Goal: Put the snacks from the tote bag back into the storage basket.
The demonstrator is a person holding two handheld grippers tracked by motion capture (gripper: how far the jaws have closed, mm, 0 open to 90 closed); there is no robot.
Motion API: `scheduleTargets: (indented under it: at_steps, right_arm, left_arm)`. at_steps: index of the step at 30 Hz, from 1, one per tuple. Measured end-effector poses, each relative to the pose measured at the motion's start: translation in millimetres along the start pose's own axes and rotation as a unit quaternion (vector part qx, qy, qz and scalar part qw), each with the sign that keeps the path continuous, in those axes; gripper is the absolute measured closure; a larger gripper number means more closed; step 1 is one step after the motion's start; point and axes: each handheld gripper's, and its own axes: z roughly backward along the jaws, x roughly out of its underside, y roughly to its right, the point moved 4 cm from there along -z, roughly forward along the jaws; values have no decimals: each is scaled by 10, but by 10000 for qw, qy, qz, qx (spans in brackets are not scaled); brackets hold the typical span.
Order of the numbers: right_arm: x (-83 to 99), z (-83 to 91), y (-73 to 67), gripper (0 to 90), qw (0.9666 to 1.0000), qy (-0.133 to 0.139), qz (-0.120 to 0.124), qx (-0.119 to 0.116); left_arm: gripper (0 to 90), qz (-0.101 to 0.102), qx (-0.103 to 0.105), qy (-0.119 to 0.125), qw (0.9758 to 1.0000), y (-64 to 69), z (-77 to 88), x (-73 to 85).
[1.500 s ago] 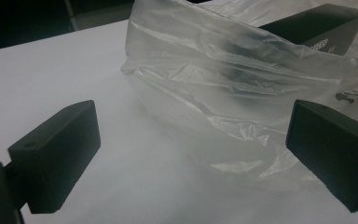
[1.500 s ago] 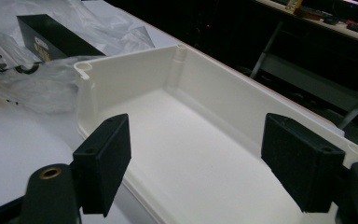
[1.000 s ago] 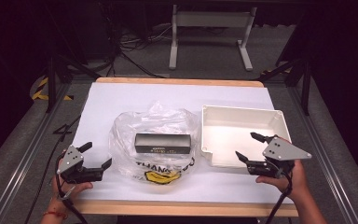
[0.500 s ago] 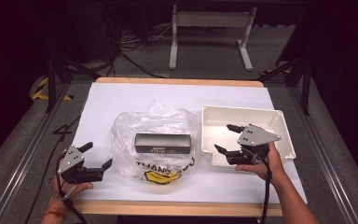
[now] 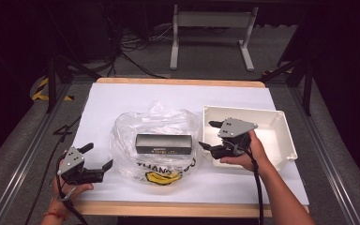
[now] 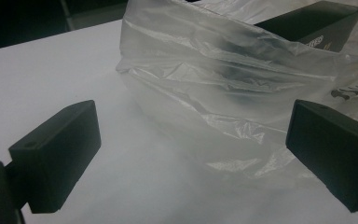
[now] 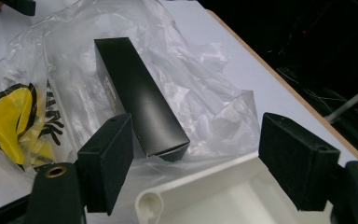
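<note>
A clear plastic bag (image 5: 161, 124) with a yellow print lies in the middle of the white table. A long black box (image 5: 164, 144) lies inside it. My left gripper (image 5: 99, 155) rests open at the front left, jaws pointing at the bag's left side (image 6: 223, 93), apart from it. My right gripper (image 5: 206, 135) hovers open over the left rim of a white tray (image 5: 281, 140), jaws pointing at the bag. In the right gripper view, the box end (image 7: 140, 102) lies just beyond the jaws. Those jaws have just been closing a little, with nothing between them.
The white tray (image 7: 191, 186) sits right of the bag with nothing in it. The table's wooden front edge (image 5: 168, 208) runs near both hands. Beyond the table's far edge stand a metal stand (image 5: 211, 33) and cables on a dark floor.
My right gripper has moved left from the tray's front right corner to its left rim, close to the bag. The left gripper has stayed in place.
</note>
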Motion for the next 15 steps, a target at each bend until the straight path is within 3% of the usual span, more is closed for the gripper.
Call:
scheduleTargets:
  at_steps: [6,15]
  right_arm:
    - [-78,-206,-42,275,9994,-178,140,-248]
    - [-144,-526,-103,277,9956,-607,387,-593]
  left_arm:
    - [39,-9,14,-3,10000,2,0,1]
    - [40,-11,40,9,10000,1,3,3]
